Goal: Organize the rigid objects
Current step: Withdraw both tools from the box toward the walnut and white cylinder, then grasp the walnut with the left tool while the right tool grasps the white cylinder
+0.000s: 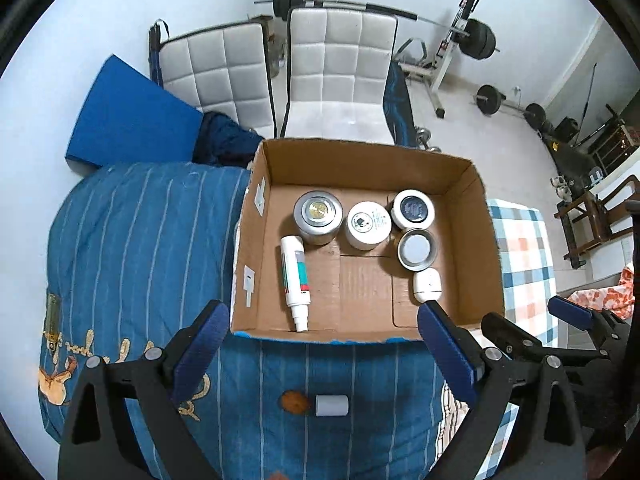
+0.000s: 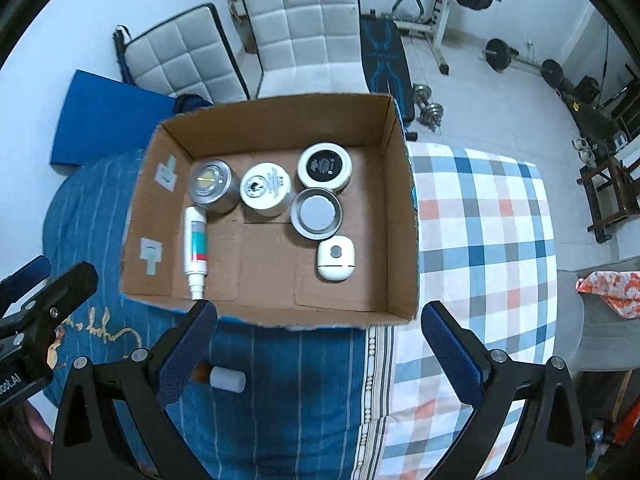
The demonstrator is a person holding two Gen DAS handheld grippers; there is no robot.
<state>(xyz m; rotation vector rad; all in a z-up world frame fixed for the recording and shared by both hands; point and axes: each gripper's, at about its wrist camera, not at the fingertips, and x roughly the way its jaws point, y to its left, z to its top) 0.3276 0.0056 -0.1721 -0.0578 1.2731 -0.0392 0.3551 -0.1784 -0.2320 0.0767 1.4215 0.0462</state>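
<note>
An open cardboard box (image 1: 360,160) (image 2: 280,120) stands on the bed. Inside it are a silver tin (image 1: 318,216) (image 2: 210,184), a white jar (image 1: 368,224) (image 2: 266,188), a dark-lidded white jar (image 1: 412,208) (image 2: 324,166), a metal lid (image 1: 418,250) (image 2: 317,212), a small white device (image 1: 427,286) (image 2: 336,258) and a white spray bottle (image 1: 296,280) (image 2: 195,248) lying flat. A small white cylinder (image 1: 331,405) (image 2: 228,378) lies on the cover in front of the box. My left gripper (image 1: 322,320) (image 2: 52,276) and right gripper (image 2: 319,312) (image 1: 524,314) hang open and empty above the box's near edge.
The bed has a blue striped cover (image 1: 140,240) on the left and a checked cloth (image 2: 480,220) on the right. Beyond the box stand two white padded chairs (image 1: 340,60), a blue mat (image 1: 128,116), a weight bench (image 2: 384,56) and dumbbells (image 2: 430,110) on the floor.
</note>
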